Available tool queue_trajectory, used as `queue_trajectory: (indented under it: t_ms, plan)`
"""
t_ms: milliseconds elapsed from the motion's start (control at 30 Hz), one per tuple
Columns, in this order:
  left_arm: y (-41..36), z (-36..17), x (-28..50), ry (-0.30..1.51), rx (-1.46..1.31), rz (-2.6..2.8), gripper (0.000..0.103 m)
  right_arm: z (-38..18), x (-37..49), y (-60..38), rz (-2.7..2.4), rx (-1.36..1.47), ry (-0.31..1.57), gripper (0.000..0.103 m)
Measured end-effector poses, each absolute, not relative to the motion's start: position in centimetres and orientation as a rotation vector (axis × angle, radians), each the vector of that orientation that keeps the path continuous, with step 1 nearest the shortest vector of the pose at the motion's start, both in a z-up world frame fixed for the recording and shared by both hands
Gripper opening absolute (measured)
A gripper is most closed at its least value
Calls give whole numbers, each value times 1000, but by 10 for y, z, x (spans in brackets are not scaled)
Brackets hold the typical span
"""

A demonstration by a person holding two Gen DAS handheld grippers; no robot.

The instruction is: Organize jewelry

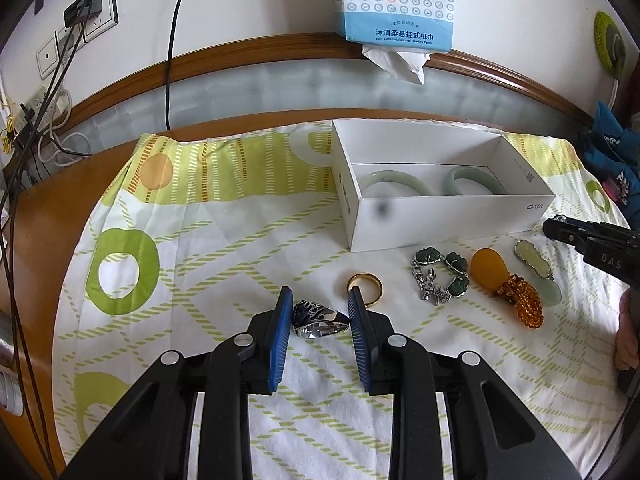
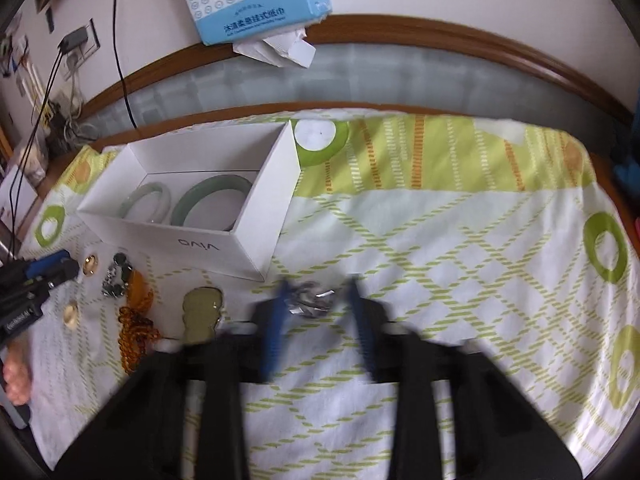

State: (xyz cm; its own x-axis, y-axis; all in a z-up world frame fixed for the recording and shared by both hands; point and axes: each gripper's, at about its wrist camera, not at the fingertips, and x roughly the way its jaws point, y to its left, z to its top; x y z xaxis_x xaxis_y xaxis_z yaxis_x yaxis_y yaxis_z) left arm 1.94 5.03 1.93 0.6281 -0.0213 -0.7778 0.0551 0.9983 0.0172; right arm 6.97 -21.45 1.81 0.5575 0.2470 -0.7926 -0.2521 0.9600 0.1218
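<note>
A white box [image 1: 448,216] on the cloth holds two pale green jade bangles [image 1: 396,182]; it also shows in the right wrist view [image 2: 224,248]. My left gripper [image 1: 320,320] is open, its blue pads on either side of a silver ring [image 1: 318,320] lying on the cloth. A gold ring [image 1: 366,286] lies just past the right pad. Further right lie a green stone bracelet [image 1: 442,276], an amber pendant with beads [image 1: 506,284] and a pale jade pendant [image 1: 534,266]. My right gripper [image 2: 316,300] is open and blurred, around a shiny silver piece [image 2: 314,300].
A green-patterned cloth [image 1: 200,248] covers a wooden table. A hanging tissue pack [image 1: 396,0] is on the wall behind. Cables and sockets [image 1: 60,60] are at the left. The right gripper's tip [image 1: 588,236] shows at the left view's right edge.
</note>
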Motion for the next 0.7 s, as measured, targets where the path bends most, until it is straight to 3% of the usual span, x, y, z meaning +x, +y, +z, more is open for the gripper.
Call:
queue_trajectory:
  t_ms: [400,700]
  plan:
    - [48,22,20,880,29,-56,28,36,53,-223,356,37,870,22]
    - [33,75,48,789,18,-121,28,71,69,-221,428,175,831,22]
